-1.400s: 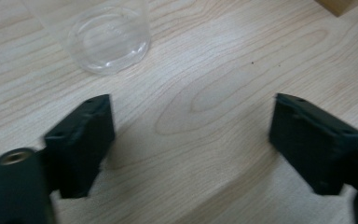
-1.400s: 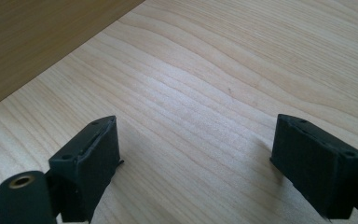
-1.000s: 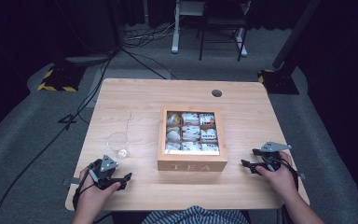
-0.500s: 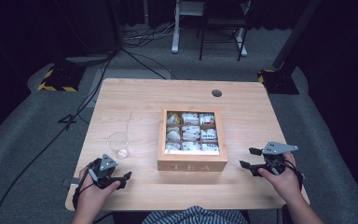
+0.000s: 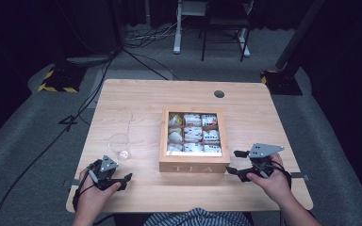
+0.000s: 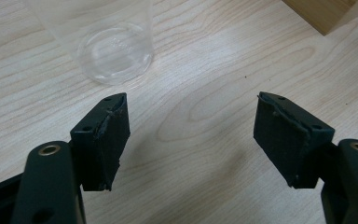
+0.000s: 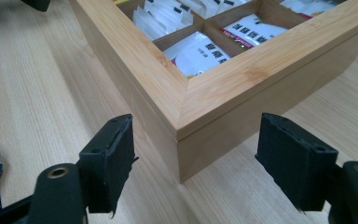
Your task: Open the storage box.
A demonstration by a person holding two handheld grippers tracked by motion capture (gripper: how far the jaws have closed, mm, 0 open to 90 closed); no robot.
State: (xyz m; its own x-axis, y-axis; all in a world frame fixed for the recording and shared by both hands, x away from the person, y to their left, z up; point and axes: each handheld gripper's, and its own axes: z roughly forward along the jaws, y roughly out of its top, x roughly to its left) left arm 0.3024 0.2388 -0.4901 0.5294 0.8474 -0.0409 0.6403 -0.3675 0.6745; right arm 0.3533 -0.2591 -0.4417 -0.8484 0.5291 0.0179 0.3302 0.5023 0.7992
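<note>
A wooden tea box (image 5: 194,163) stands open at the table's middle, with tea bags (image 5: 193,134) in its compartments. A clear plastic cup (image 5: 119,146) stands to its left. My left gripper (image 5: 122,180) rests near the front left edge, open and empty, and in the left gripper view the cup (image 6: 114,51) is just beyond its open jaws (image 6: 191,126). My right gripper (image 5: 232,162) hovers by the box's near right corner. Its jaws have just been opening. In the right gripper view the box corner (image 7: 223,88) lies between the jaws (image 7: 196,154), untouched by the pads.
A round cable hole (image 5: 219,93) sits near the table's far edge. A box corner (image 6: 324,14) shows at the top right of the left gripper view. Cables and a desk frame (image 5: 207,28) are on the floor beyond the table.
My right gripper has risen and moved left toward the box's near right corner. The left gripper, the cup and the box have stayed where they were.
</note>
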